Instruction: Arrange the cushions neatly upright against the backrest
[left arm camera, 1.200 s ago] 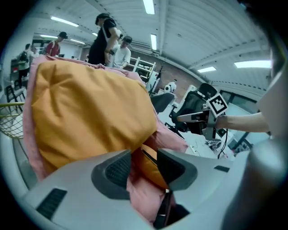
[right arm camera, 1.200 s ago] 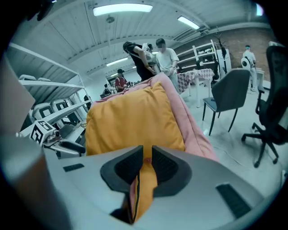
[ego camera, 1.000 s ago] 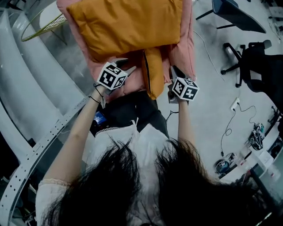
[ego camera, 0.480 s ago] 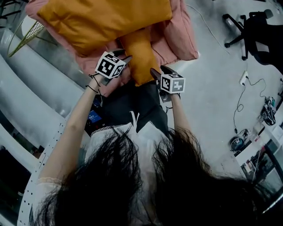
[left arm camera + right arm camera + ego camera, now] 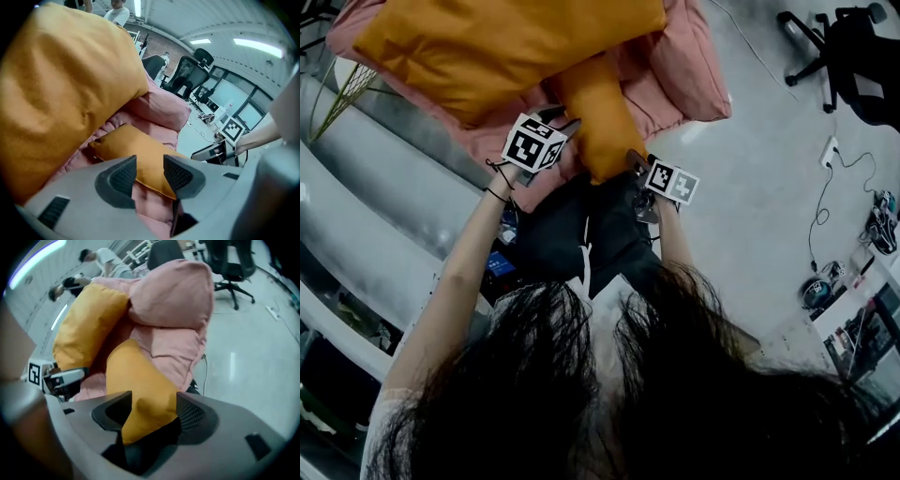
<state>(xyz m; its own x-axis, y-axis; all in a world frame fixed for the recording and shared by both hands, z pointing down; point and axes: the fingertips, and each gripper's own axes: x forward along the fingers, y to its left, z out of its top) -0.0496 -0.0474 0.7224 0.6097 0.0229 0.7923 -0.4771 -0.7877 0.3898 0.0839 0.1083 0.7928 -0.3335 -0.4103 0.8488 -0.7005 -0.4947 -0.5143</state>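
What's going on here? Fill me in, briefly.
A person works two handheld grippers over a pink padded seat. A large orange cushion rests on it, and a small orange cushion lies in front of the large one. The right gripper has just been opening its jaws, with the small cushion's near end between them. The left gripper is at that cushion's other side, jaws apart, gripping nothing. The small cushion is not yet upright.

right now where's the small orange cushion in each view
Head view: small orange cushion, upper centre.
Left gripper view: lower centre.
Right gripper view: bottom centre.
Shared landmark: the pink seat under it, behind it in both gripper views.
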